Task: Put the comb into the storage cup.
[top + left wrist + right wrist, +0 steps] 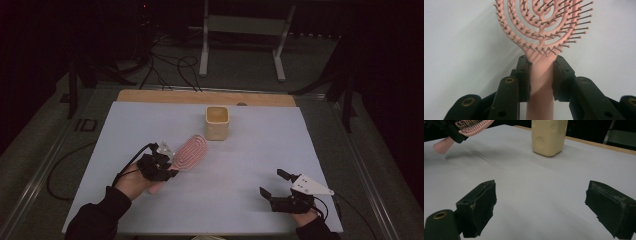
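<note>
The left tongs [167,167] pinch a pink hairbrush [189,153] by its handle, one pad on each side, just below the round head with its little bristles. The brush is lifted a bit above the white desk [250,165], and its head points toward a cream-colored cup [217,122] that stands near the far side. The brush head is close to the cup but not touching it. The right tongs [272,184] are spread wide with nothing between them, low over the desk, well apart from the brush.
</note>
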### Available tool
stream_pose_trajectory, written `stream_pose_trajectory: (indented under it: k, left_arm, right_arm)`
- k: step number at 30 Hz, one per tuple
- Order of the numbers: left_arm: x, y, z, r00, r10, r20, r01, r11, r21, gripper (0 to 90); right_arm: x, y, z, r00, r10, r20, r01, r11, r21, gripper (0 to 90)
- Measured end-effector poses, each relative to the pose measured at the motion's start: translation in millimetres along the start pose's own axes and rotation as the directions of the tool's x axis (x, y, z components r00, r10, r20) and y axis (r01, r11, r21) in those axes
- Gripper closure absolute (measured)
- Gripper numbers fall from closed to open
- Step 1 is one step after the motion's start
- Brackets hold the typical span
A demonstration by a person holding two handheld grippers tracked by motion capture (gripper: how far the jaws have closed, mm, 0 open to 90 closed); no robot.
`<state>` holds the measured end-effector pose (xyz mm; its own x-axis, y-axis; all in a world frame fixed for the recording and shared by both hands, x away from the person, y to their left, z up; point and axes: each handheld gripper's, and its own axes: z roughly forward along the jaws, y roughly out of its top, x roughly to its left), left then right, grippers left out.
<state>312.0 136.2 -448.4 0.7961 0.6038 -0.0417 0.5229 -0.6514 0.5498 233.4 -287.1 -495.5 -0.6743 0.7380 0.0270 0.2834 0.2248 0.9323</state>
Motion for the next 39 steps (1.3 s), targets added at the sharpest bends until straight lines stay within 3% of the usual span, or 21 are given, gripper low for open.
stream_pose_trajectory:
  k: [8,16,18,20,21,23,24,26,27,30,35,39]
  left_arm:
    - [-5.2,5.4,5.2,0.9998,-0.003,0.017,0.004,0.9968,-0.080,71.0]
    - [-10.3,8.0,3.5,0.9998,-0.017,0.010,0.018,0.9862,-0.165,71.0]
    - [-13.3,9.0,1.7,0.9996,-0.022,0.017,0.025,0.9782,-0.206,70.9]
    - [-14.5,9.5,1.5,0.9995,-0.025,0.018,0.028,0.9762,-0.215,70.9]
    - [-17.1,9.7,1.6,0.9994,-0.029,0.019,0.032,0.9701,-0.241,70.9]
    - [-18.9,9.9,1.8,0.9993,-0.033,0.018,0.036,0.9675,-0.250,70.9]
    - [-22.3,9.4,1.5,0.9995,-0.029,0.013,0.031,0.9616,-0.273,70.9]
    - [-23.7,9.3,1.3,0.9995,-0.031,0.011,0.033,0.9595,-0.280,71.0]
    - [-25.5,8.3,0.7,0.9990,-0.043,0.013,0.045,0.9522,-0.302,70.9]
    - [-26.9,6.4,0.2,0.9988,-0.049,-0.004,0.045,0.9464,-0.320,70.9]
    - [-29.4,-1.4,0.0,0.9978,-0.066,-0.001,0.061,0.9275,-0.369,70.9]
    - [-30.9,-5.9,1.6,0.9977,-0.068,0.000,0.063,0.9201,-0.387,70.9]
  right_arm:
    - [0.0,-0.2,0.2,1.0000,0.003,0.001,-0.003,1.000,0.002,9.5]
    - [0.3,-0.1,0.0,1.0000,-0.002,0.000,0.002,1.000,0.001,9.5]
    - [-0.2,-0.2,0.0,1.0000,0.005,-0.001,-0.005,1.000,0.001,9.5]
    - [0.0,-0.1,0.0,1.0000,0.001,0.002,-0.001,1.000,0.000,9.5]
    - [0.2,0.0,0.1,1.0000,-0.001,0.001,0.001,1.000,0.000,9.5]
    - [0.2,0.0,0.2,1.0000,-0.002,0.002,0.002,1.000,0.000,9.5]
    - [0.3,0.0,0.1,1.0000,0.000,0.002,0.000,1.000,0.001,9.5]
    - [0.4,0.0,0.1,1.0000,-0.002,0.003,0.002,1.000,0.002,9.5]
    - [0.4,0.1,0.1,1.0000,-0.002,0.003,0.002,1.000,0.001,9.6]
    - [0.5,0.0,0.3,1.0000,-0.001,0.003,0.001,1.000,0.004,9.5]
    - [0.6,-0.1,0.6,1.0000,0.003,0.002,-0.003,1.000,0.004,9.6]
    - [0.8,0.1,1.0,1.0000,0.000,0.000,0.000,1.000,0.005,9.5]
